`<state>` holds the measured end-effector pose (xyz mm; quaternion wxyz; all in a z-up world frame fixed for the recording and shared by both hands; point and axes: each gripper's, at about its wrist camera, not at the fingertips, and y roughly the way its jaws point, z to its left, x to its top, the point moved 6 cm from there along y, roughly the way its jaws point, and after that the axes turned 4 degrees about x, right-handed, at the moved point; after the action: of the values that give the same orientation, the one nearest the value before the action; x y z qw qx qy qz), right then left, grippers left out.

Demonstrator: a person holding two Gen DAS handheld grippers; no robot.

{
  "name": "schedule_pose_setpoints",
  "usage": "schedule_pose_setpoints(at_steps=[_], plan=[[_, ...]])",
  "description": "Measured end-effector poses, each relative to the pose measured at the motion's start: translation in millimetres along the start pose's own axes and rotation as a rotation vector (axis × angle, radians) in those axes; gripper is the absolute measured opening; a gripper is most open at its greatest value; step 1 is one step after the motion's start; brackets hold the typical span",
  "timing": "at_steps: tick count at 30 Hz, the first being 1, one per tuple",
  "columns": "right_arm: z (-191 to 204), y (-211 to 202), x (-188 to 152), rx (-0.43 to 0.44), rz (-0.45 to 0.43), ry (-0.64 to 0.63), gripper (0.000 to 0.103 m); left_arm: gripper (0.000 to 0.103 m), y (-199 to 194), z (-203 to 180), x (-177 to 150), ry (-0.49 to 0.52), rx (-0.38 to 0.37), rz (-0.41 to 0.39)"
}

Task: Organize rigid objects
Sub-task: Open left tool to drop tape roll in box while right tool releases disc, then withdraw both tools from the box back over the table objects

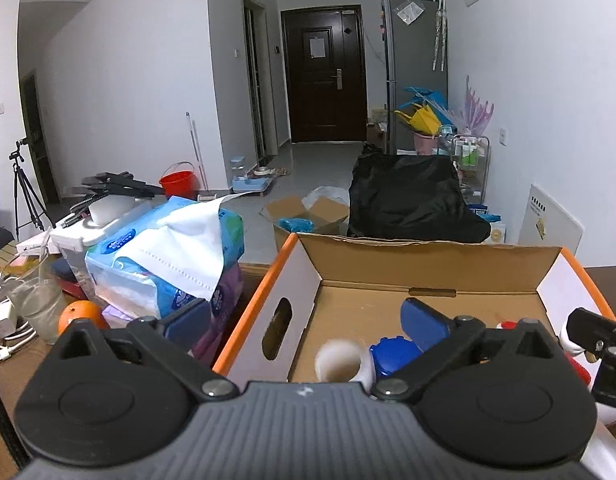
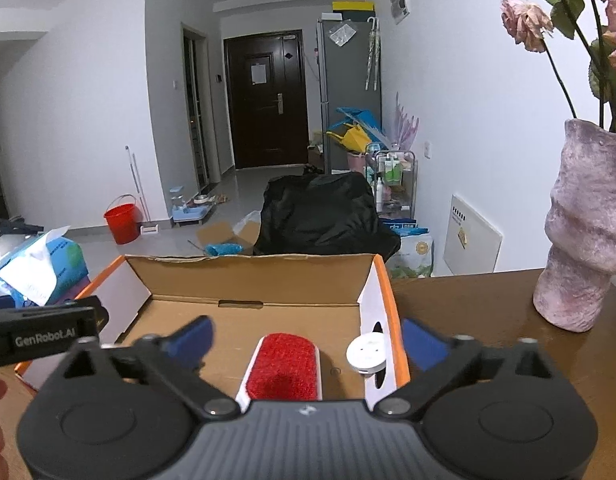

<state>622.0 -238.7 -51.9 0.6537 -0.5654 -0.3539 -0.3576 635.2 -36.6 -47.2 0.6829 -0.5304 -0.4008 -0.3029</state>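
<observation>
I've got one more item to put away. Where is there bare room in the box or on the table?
Inside the cardboard box, the floor behind the red brush toward the back wall is bare. The table between box and vase is free. The tissue packs side is crowded.

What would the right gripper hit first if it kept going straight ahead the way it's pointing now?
Most likely the red lint brush lying in the cardboard box: it sits right between the open jaws of the right gripper. Past it is the box's far wall, though depth is hard to judge.
</observation>
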Motion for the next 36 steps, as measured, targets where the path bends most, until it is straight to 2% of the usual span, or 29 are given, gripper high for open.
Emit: schedule_pose_setpoints(at_steps=[18,36], plan=[[1,-9,2,0.004,-0.016,-0.004,0.103,0.103,-7,0,1,-0.008,-0.012,0.001],[-1,-45,-2,0.007,-0.069,-0.021,0.103,0.103,-36,13,-8,-0.028,-0.021,-0.017]])
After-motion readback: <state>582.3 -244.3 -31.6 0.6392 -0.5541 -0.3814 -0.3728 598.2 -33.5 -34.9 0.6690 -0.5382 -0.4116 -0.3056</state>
